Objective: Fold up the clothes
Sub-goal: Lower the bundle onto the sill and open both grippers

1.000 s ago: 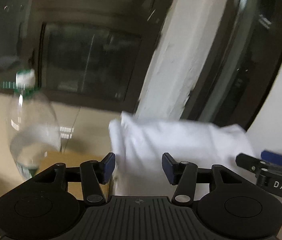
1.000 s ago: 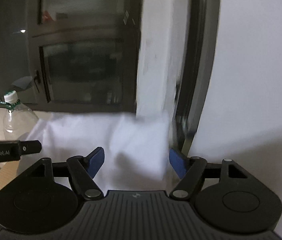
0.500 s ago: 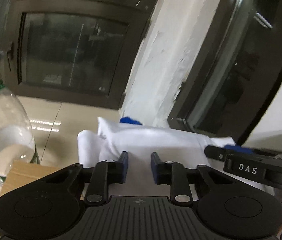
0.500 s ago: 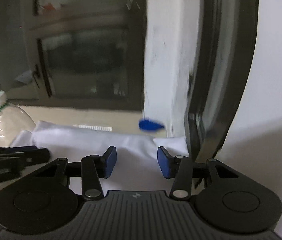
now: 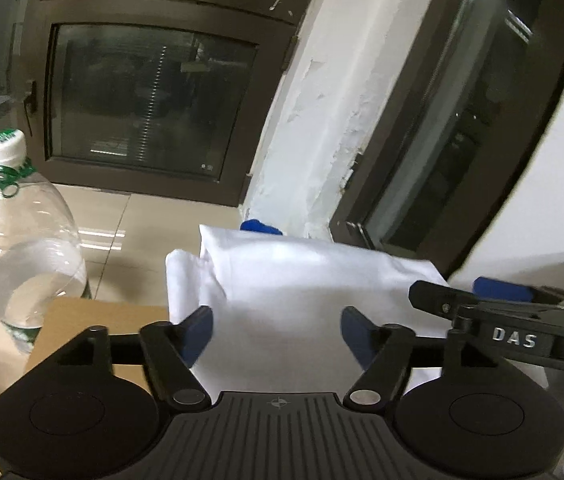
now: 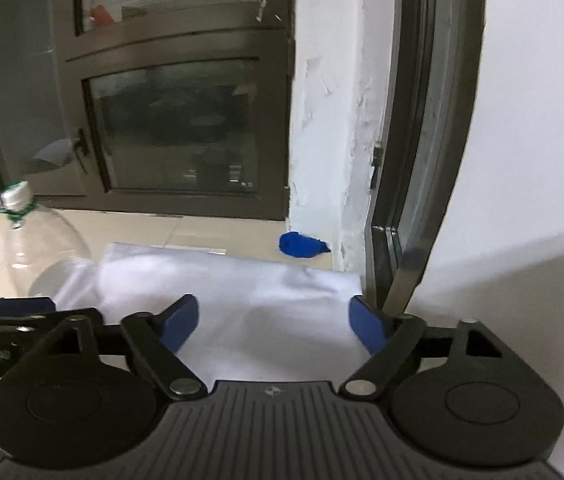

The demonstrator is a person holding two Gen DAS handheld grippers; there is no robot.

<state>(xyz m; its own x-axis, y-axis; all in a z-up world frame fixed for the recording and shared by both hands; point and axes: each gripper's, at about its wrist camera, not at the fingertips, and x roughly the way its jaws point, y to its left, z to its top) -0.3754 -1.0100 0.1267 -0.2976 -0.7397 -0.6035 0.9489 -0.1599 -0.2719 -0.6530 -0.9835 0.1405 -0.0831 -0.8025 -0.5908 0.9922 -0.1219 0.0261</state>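
A white garment (image 5: 302, 292) lies folded into a flat, roughly rectangular bundle in the lower centre of both wrist views. Its far edge runs straight across toward the pale wall corner. At its left end a smaller folded flap sticks out beyond the main fold, with soft creases there.

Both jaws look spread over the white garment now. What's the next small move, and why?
Probably ease both grippers back and clear. The white garment already lies as a compact folded stack, the left gripper and right gripper have jaws opening with no pad pinching cloth, so a light smoothing press is all that may remain.
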